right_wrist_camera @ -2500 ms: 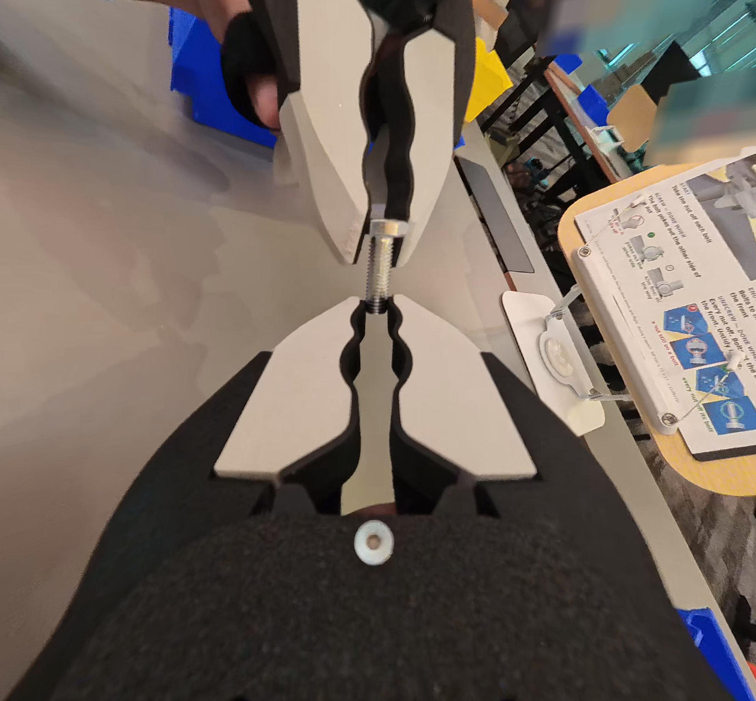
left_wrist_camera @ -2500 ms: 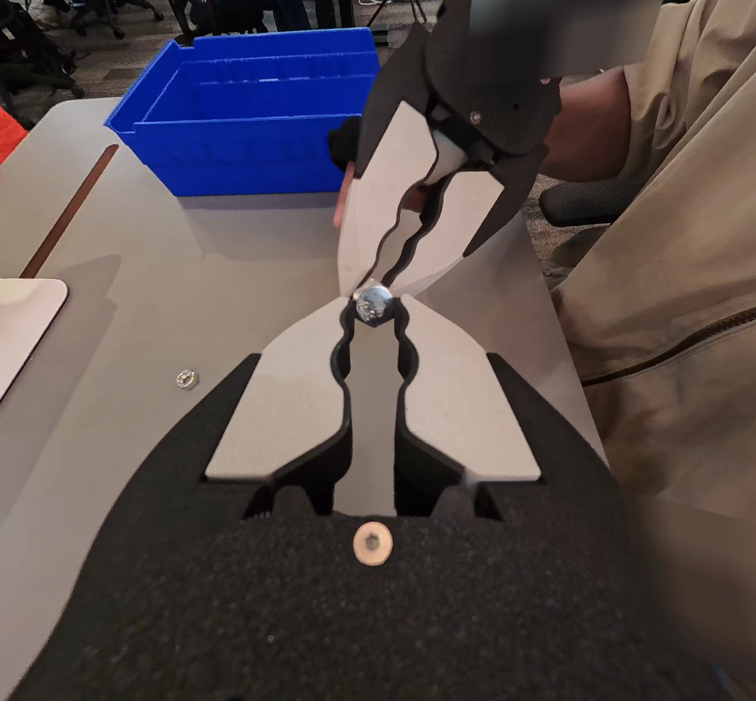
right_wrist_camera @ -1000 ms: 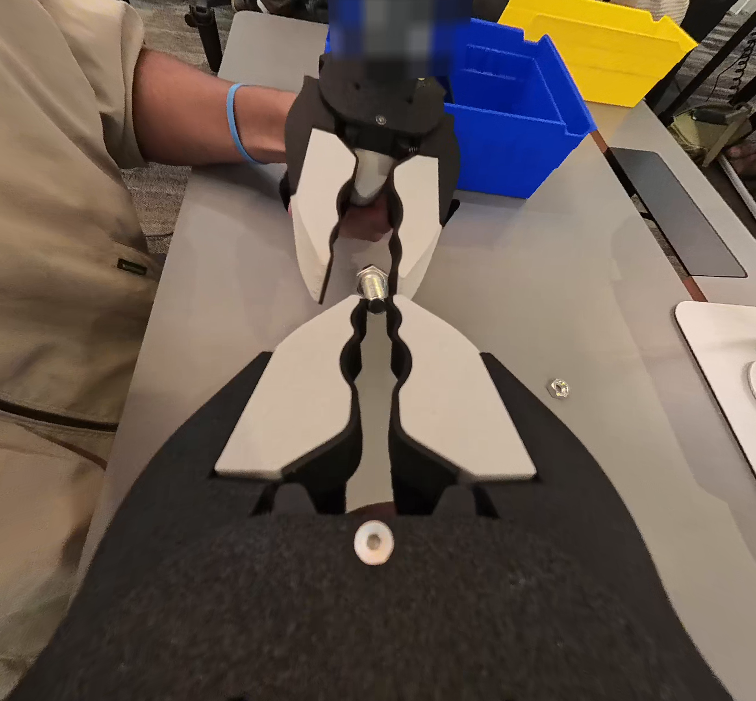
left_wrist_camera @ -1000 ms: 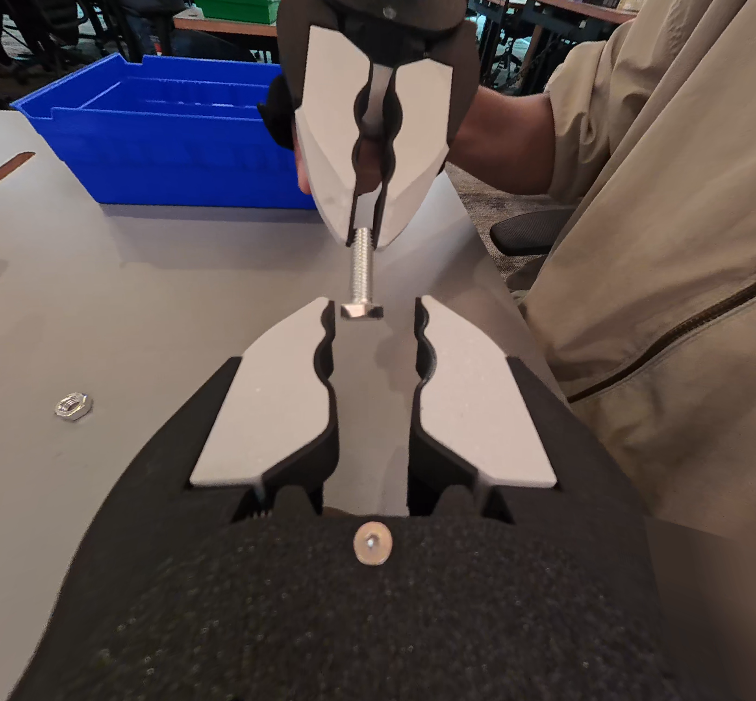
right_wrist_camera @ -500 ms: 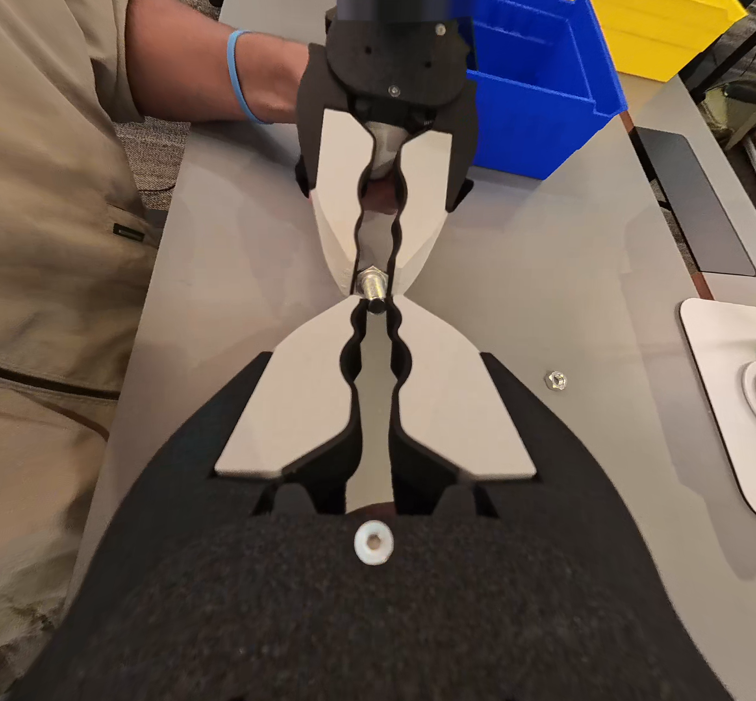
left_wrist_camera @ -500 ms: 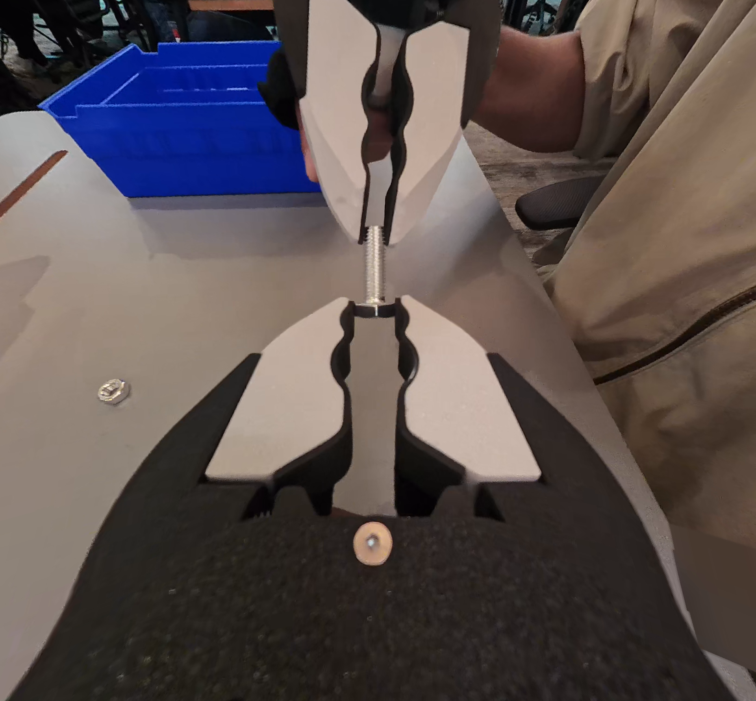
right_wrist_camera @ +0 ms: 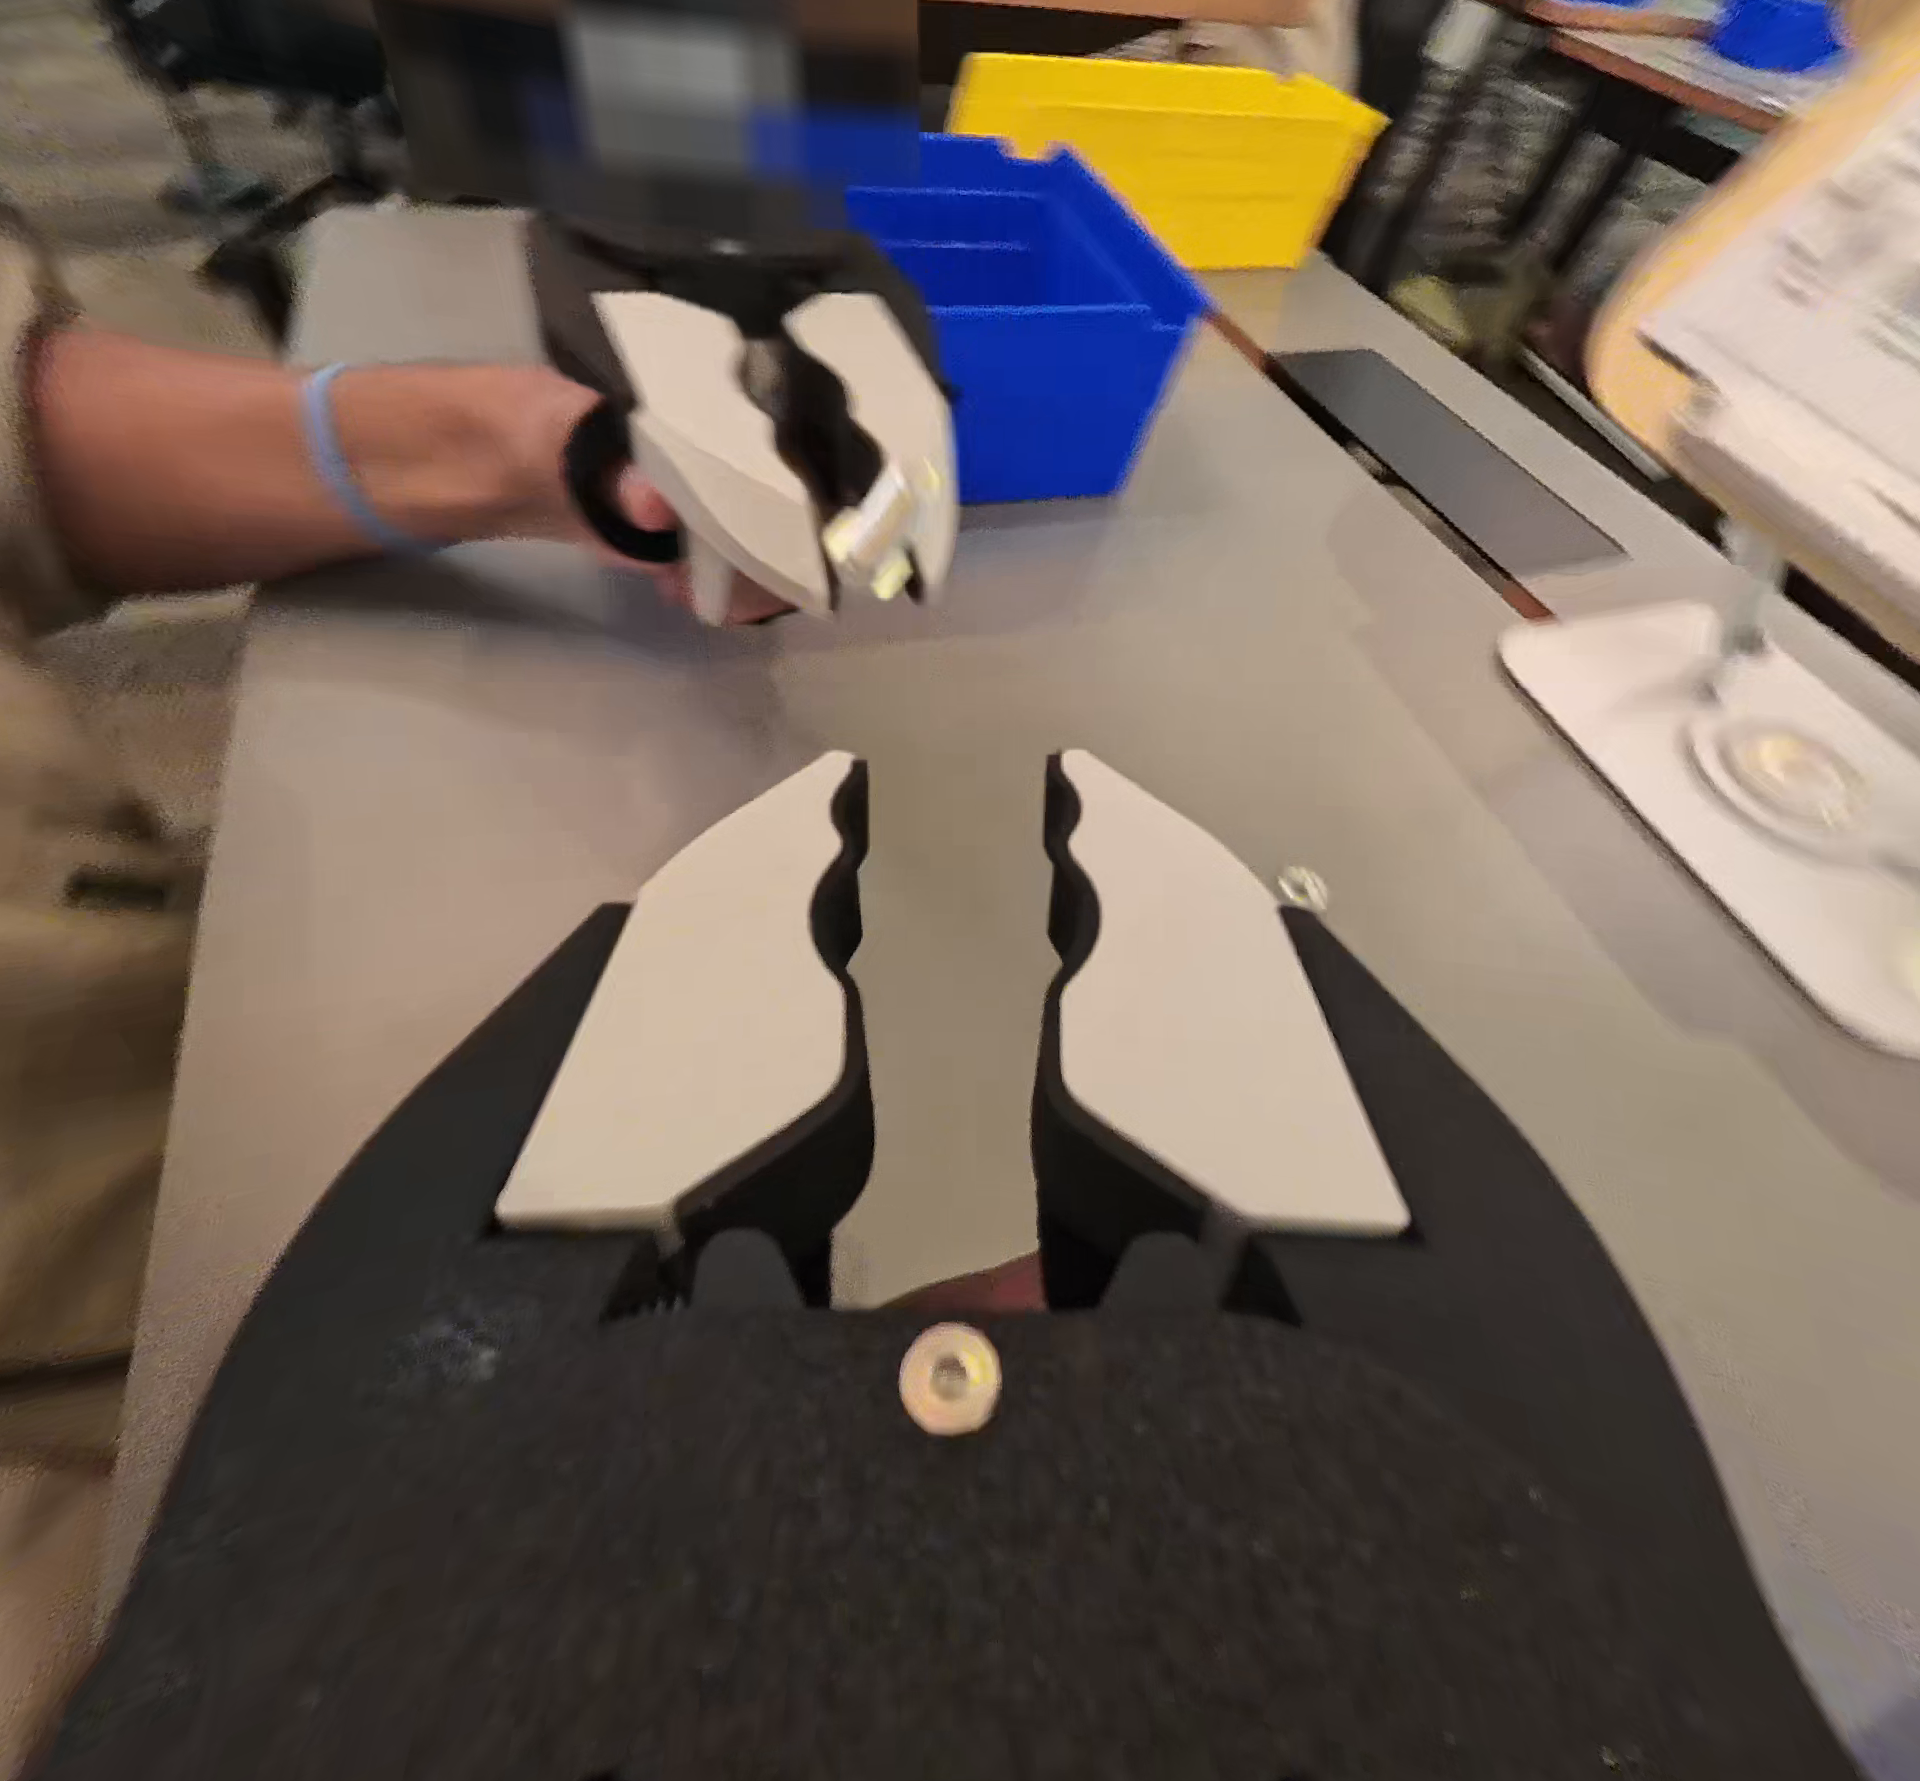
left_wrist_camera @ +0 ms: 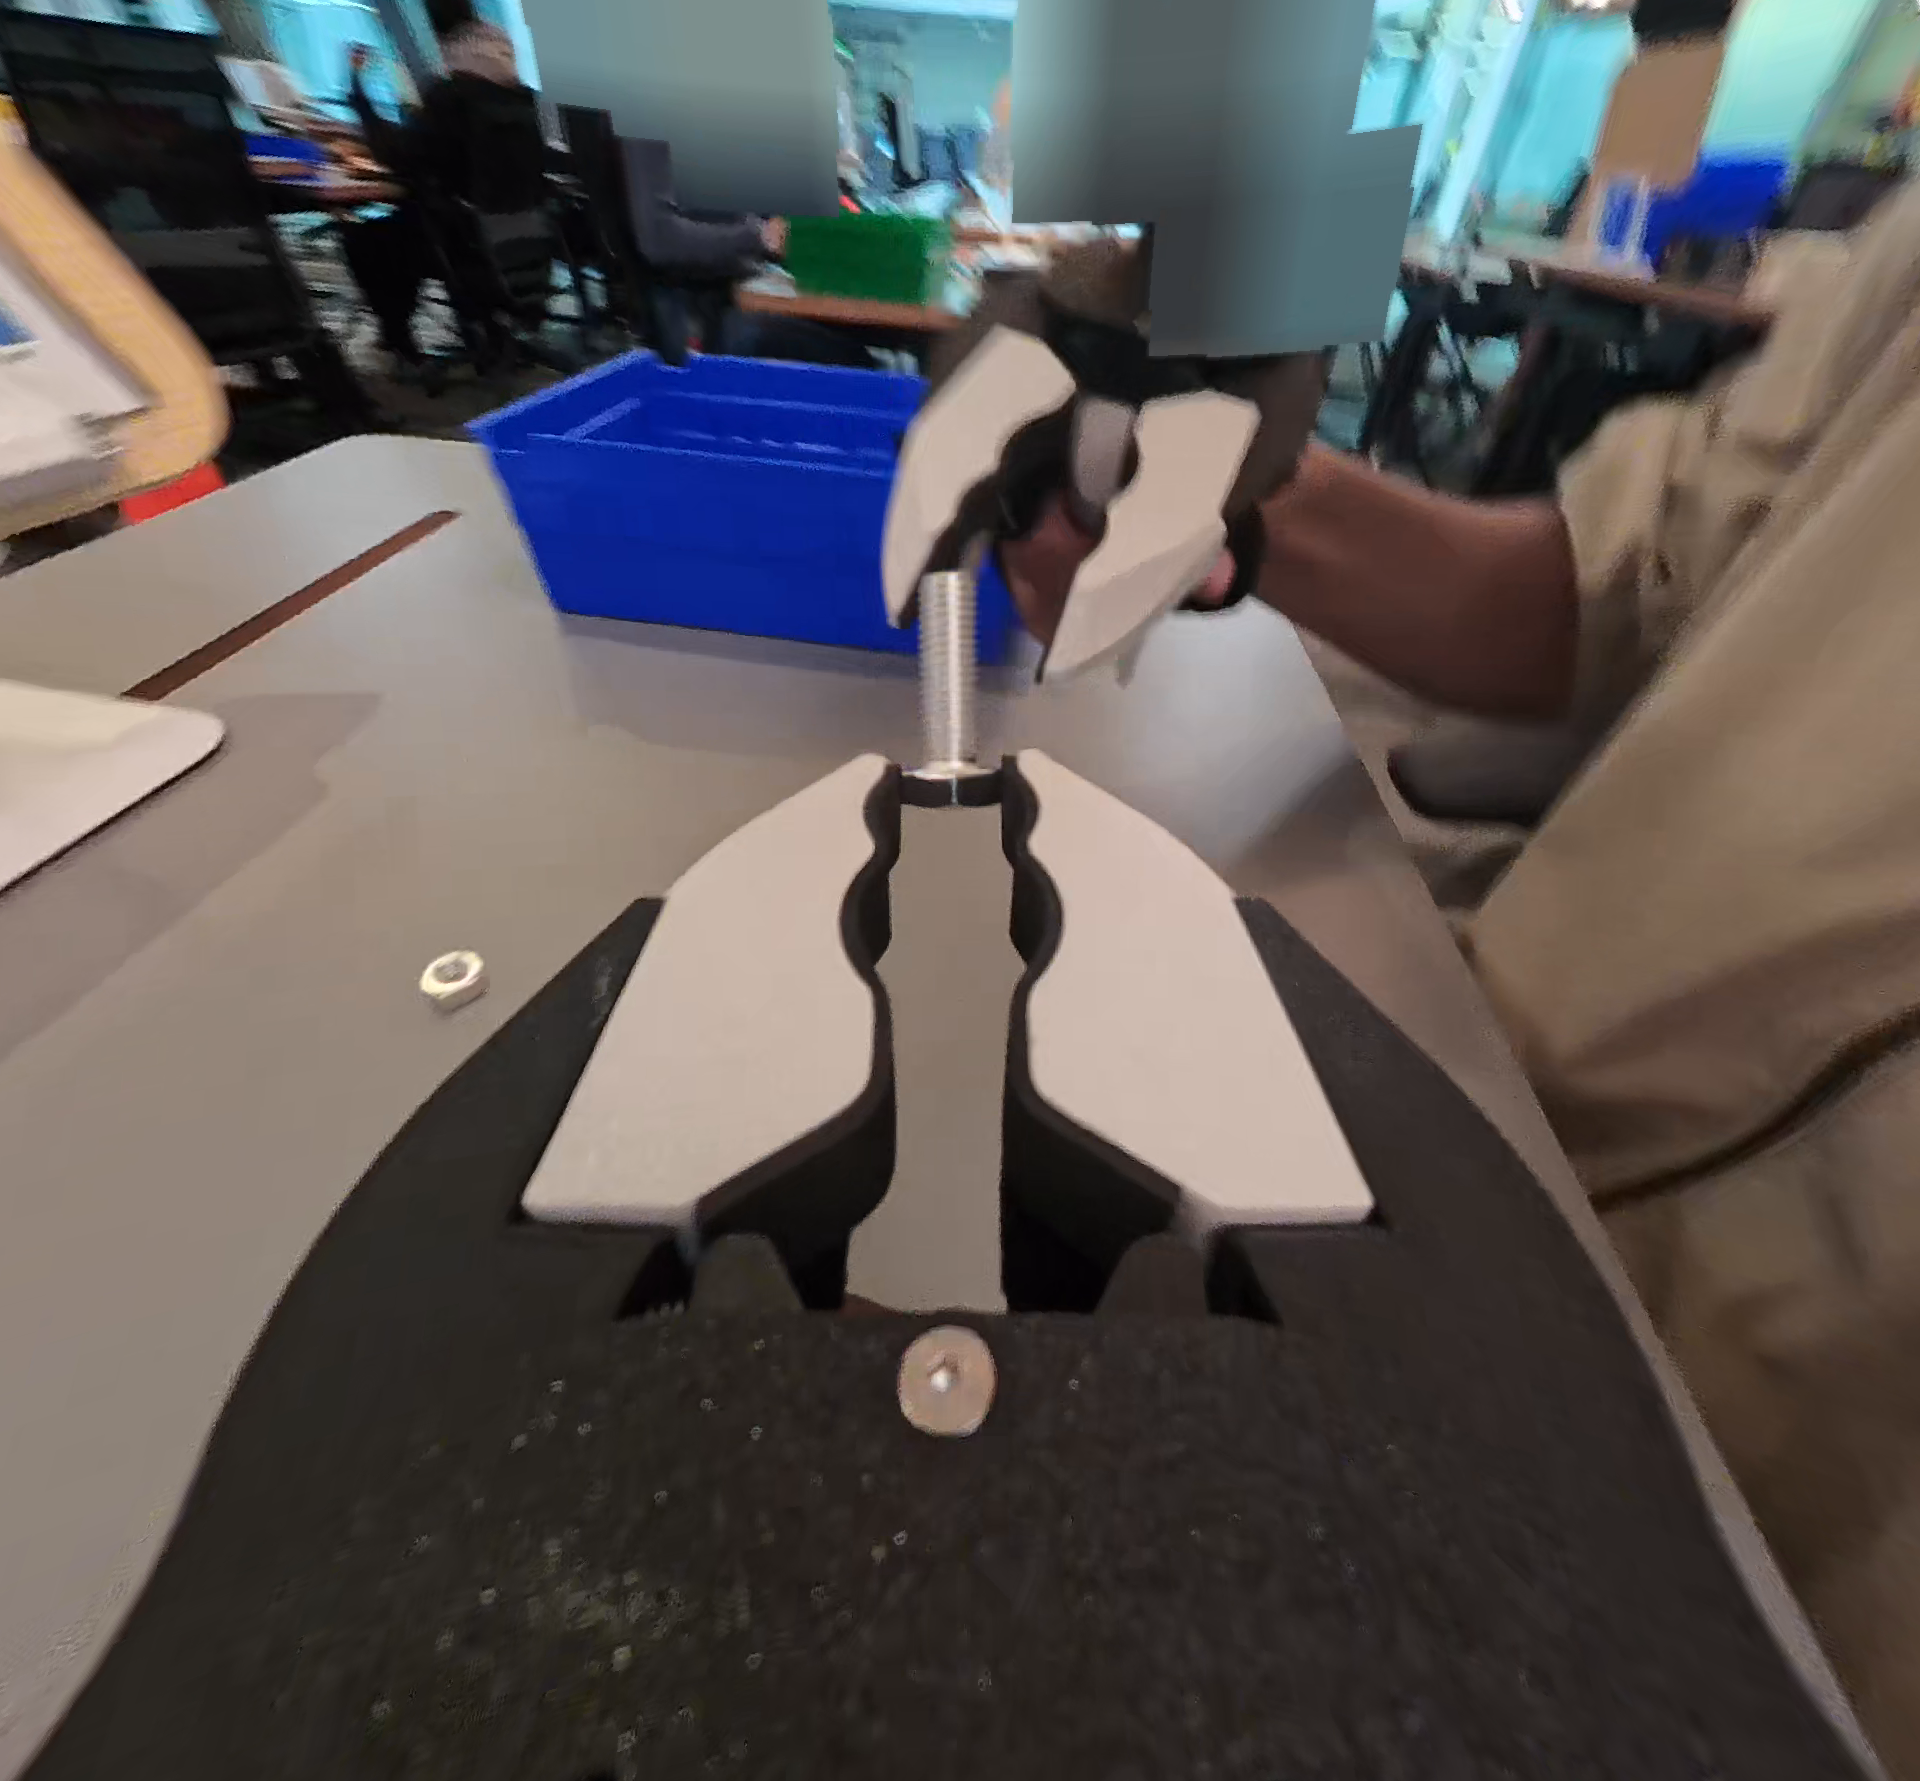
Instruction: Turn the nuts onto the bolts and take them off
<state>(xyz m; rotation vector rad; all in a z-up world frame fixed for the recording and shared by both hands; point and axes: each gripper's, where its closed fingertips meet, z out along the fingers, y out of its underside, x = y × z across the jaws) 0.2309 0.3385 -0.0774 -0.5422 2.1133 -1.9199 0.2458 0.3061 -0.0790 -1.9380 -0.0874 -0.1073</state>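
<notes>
My left gripper [left_wrist_camera: 951,781] is shut on the head of a silver bolt [left_wrist_camera: 948,671], whose threaded shaft points away from me above the grey table [left_wrist_camera: 520,796]. The bolt carries no nut. My right gripper [right_wrist_camera: 954,765] is open and empty, drawn back from the bolt. In the left wrist view it [left_wrist_camera: 987,635] hangs open just beyond the bolt's threaded end. In the right wrist view the left gripper [right_wrist_camera: 878,583] holds the bolt [right_wrist_camera: 868,536] farther off. A loose nut [left_wrist_camera: 454,978] lies on the table; it also shows beside my right finger [right_wrist_camera: 1302,888].
A blue bin [left_wrist_camera: 717,505] [right_wrist_camera: 1029,381] stands at the far side of the table, with a yellow bin [right_wrist_camera: 1164,142] behind it. A white stand base [right_wrist_camera: 1714,775] [left_wrist_camera: 73,775] sits to one side. The person's tan sleeve [left_wrist_camera: 1714,796] borders the table edge. My hands' fingertips stand some 5 centimetres from each other.
My left gripper closed on the bolt's head. My right gripper let go of the threaded end, opened and pulled back. Both views tilted up.
</notes>
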